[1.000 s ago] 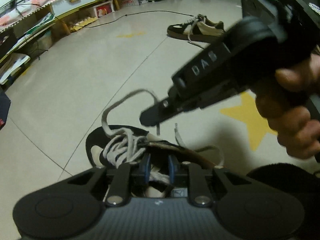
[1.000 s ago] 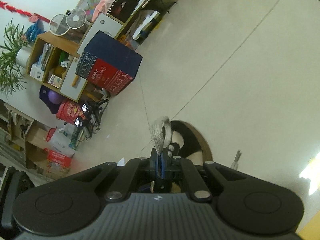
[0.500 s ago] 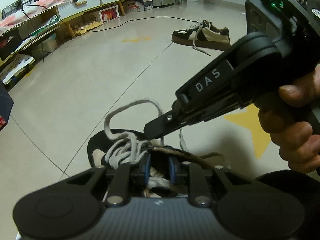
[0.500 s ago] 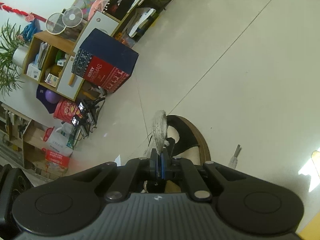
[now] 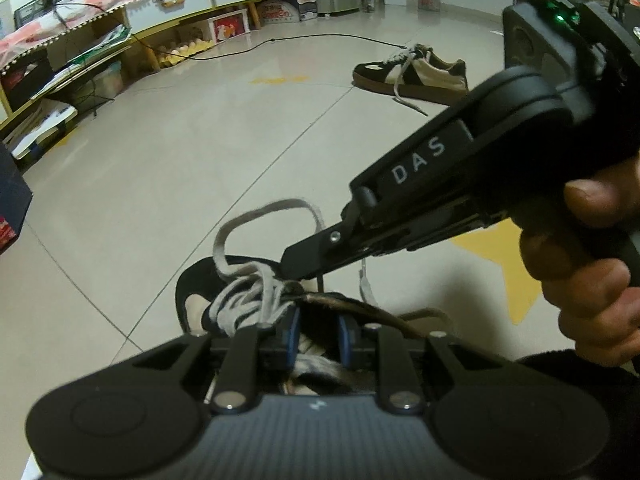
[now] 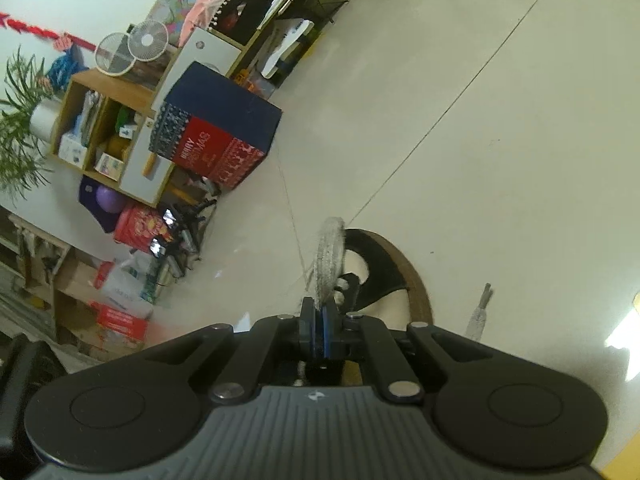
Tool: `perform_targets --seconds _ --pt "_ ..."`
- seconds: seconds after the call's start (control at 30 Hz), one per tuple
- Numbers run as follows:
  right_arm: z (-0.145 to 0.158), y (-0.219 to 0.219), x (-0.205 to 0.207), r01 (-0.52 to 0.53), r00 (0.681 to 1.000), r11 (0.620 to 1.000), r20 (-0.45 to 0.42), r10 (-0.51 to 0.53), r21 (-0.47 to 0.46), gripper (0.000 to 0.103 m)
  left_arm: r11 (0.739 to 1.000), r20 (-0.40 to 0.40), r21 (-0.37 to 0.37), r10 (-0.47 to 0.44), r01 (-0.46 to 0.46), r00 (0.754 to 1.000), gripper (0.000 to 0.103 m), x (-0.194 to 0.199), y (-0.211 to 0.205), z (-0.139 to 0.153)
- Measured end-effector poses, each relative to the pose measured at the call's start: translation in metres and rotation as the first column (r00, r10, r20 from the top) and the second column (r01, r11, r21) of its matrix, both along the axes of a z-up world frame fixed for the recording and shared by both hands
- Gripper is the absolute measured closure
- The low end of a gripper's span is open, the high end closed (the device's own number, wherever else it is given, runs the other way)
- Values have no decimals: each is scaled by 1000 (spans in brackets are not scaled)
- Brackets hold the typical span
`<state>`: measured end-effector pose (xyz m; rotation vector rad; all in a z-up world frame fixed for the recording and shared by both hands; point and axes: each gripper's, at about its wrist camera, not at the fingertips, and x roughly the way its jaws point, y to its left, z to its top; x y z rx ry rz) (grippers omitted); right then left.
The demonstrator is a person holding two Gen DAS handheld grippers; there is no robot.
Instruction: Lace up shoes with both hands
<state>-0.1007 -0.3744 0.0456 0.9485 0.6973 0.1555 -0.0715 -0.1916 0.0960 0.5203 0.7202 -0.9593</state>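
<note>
— Pinching what, exactly, with the right one?

— My right gripper has its blue pads pressed together on a fuzzy grey-white lace; the woven strand arcs up out of the jaws. My left gripper stands a little spread over the collar of the shoe, and whether its pads bear on anything I cannot tell.

— And the shoe itself?

— On the floor right under both tools: black suede toe, cream panel, brown rim, laces bunched over the tongue with one loop standing free.

— What lies around it?

— Glossy pale floor tiles with thin grout lines and a yellow star painted on them. Only my left camera shows the second shoe well apart, a black cable, low shelves with white drawers, and my right hand wrapped round the other tool's black handle. Only my right camera shows the navy-and-red Christmas box, two small fans, a wooden cubby shelf, a plant, and a frayed lace tip lying beside the shoe.
</note>
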Motion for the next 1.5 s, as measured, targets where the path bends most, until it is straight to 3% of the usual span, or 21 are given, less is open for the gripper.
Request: perform_targets --seconds 0.37,0.43,0.5,0.67,0.83,1.17,1.23,1.37,1.5 --pt "-2 5 2 -26 1000 999 -14 26 -26 99 1000 -17 -9 19 -19 1000 87 3 -1 0" --pt "-4 3 1 -23 1000 1000 -19 23 -1 98 999 -33 -14 30 -31 999 97 4 -2 0" --pt "-7 1 1 -21 999 999 -23 22 24 98 998 -45 -19 59 -60 997 100 3 -3 -2" --pt "-9 -2 2 -24 999 998 -26 25 55 98 996 -49 -35 84 -86 995 100 3 -2 -4" --pt "-5 -11 -1 -7 1000 997 -20 8 76 94 996 -10 2 85 -85 996 101 -4 -5 -5" --pt "-2 -2 1 -34 999 999 -7 34 21 96 996 25 52 69 -70 997 100 -8 -6 -1" --pt "-3 -1 1 -30 999 999 -15 30 14 98 996 32 50 73 -74 997 96 -7 -6 1" --pt "-7 -1 1 -10 999 999 -34 11 51 99 996 54 58 57 -60 997 95 -9 -6 1" --pt "-18 -8 -1 43 997 984 -72 -30 173 99 996 68 69 45 -50 997 92 -11 -8 1"
